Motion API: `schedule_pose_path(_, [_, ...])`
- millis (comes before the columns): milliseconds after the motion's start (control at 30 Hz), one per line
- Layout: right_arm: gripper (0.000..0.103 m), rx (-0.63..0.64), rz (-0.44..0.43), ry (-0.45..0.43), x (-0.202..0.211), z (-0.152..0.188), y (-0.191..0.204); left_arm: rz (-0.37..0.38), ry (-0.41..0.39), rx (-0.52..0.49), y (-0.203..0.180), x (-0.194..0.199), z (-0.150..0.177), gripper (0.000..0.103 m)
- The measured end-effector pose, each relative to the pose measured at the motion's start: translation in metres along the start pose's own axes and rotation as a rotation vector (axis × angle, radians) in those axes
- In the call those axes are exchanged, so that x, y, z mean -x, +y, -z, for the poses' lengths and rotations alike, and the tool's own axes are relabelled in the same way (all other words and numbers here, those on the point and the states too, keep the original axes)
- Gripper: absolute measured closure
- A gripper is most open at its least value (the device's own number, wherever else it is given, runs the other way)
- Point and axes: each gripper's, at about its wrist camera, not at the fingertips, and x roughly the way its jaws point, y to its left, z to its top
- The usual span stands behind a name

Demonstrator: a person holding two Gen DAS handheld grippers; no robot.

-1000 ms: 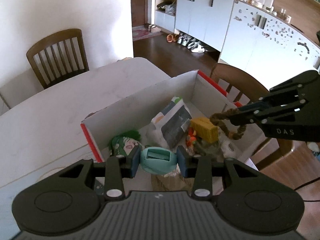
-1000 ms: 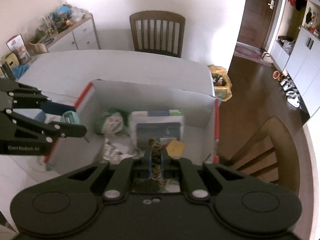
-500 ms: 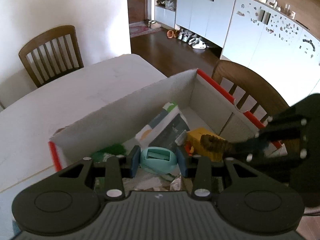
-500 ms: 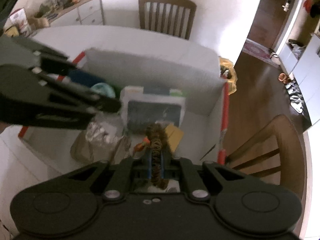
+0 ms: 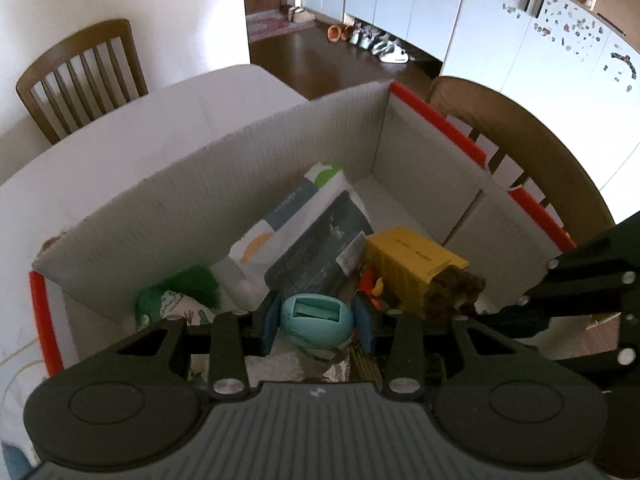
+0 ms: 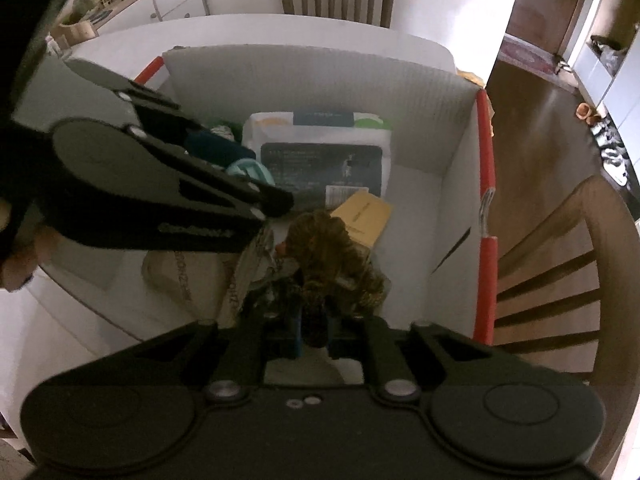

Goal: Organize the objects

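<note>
Letting go gently, the right tongs (image 6: 314, 330) are opening around the brown rope (image 6: 332, 256) inside the box (image 5: 256, 184); the left tongs (image 5: 316, 322) are holding the teal thing (image 5: 316, 318), waiting low.

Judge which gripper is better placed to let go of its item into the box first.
Right, probably. The right gripper sits low among the contents, its jaws already opening around the brown braided rope. The left gripper clamps the teal object near the cardboard box edge.
</note>
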Motion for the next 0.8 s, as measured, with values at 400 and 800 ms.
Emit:
schedule_pose_path(400, [0.070,-0.058,-0.058,-0.039,0.031,0.003,-0.002,-0.001,0.078,0.024,0.009,-0.022,0.002,0.065])
schedule_pose_path(800, [0.063,-0.102,-0.046,-0.096,0.061,0.005,0.001,-0.023,0.004,0.024,0.013,0.005,0.010,0.041])
